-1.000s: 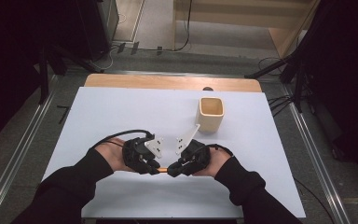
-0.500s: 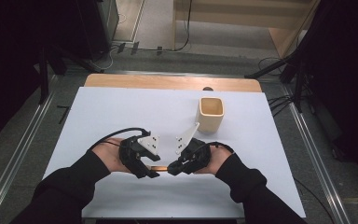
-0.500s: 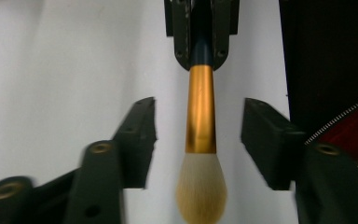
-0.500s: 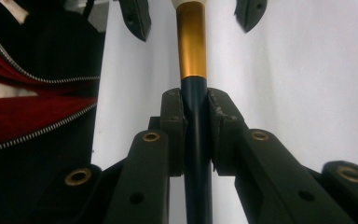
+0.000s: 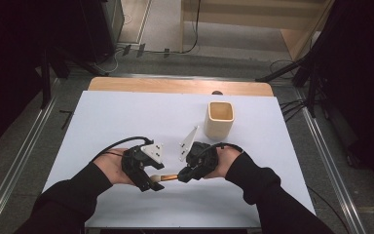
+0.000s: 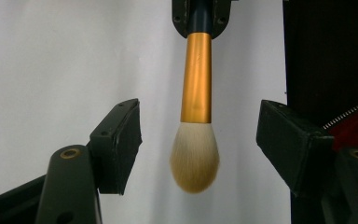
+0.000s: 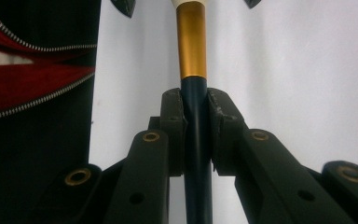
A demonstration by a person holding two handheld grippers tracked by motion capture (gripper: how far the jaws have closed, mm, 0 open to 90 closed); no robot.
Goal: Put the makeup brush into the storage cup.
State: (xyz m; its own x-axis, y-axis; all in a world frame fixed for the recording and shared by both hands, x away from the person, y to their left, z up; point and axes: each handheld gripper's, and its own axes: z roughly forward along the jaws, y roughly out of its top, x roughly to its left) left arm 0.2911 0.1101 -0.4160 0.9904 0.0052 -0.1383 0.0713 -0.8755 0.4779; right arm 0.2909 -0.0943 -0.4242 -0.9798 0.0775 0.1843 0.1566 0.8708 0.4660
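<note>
The left gripper point(image 6: 198, 140) is standing open, its jaws having just been opening off the brush point(image 6: 196, 93), which the right gripper point(image 7: 196, 135) is clamping by its dark handle above the table point(image 5: 126, 117), so the handover appears complete.

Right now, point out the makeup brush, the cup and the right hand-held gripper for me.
makeup brush point(image 6: 196, 77), left gripper view, on its gold ferrule.
cup point(image 5: 219, 124), high view, on its front wall.
right hand-held gripper point(image 7: 196, 135), right gripper view, between its fingertips, shut on the brush's dark handle.
</note>
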